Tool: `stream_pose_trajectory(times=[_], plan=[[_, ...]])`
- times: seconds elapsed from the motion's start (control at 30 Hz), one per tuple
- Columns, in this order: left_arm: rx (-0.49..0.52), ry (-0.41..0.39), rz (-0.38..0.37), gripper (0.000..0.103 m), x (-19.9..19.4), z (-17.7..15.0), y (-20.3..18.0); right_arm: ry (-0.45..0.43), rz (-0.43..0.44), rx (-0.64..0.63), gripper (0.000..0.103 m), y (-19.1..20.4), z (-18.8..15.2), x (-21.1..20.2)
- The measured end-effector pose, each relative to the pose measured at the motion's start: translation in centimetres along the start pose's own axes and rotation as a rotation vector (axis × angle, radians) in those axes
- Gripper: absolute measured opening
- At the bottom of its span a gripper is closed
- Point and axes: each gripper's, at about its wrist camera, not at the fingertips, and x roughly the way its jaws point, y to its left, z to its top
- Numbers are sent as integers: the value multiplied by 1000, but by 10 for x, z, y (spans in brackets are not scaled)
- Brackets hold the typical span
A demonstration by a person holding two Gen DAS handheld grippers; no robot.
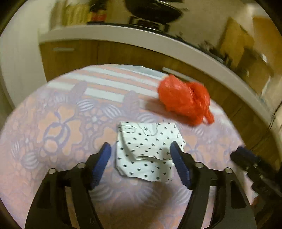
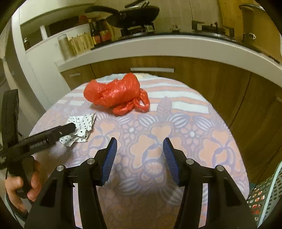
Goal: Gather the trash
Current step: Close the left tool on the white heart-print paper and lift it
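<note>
A crumpled white paper with small black hearts [image 1: 146, 139] lies on the round table's flowered cloth [image 1: 52, 130]. My left gripper [image 1: 141, 149] hangs over it, open, with a blue pad to either side of the paper and neither pressing on it. Further back to the right lies a crumpled red plastic bag [image 1: 185, 100]. In the right wrist view the same bag [image 2: 116, 93] sits at the far middle, and the paper [image 2: 82, 123] is at the left under the left gripper's tip [image 2: 70, 127]. My right gripper [image 2: 140, 144] is open over bare cloth [image 2: 211, 141], holding nothing.
A white kitchen counter [image 2: 158, 45] with wooden cabinets runs close behind the table, bearing a pan [image 2: 137, 14], bottles and jars. A perforated teal basket [image 2: 269, 192] stands at the lower right. A person's hand [image 2: 19, 185] grips the left tool's handle.
</note>
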Motion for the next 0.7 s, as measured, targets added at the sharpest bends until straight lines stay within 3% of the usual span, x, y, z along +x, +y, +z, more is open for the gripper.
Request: stream_pose_trajectory(times=[0.17,0.2,0.23,0.3,0.47,0.7], plan=[[141,15,56,63,4,-5,-26,2,-25,-41,51,8,-1,2],[143,13,52,58,4,-5,-26,2,-31,-48,51,10,-1,2],[138,11,50,46,3,-5,-24,3,-36,-53,51,11,-1,3],[118,4,44,37,2,-4,-20,5,-45,-63,51,13,-1,4],[29,-12,-44,6,-3,-6,-2,7,-56,-69,51,14,-1,5],[-5,-107,-128,0,-22,-11,3,16,-73,-86,51,18,-2,7]])
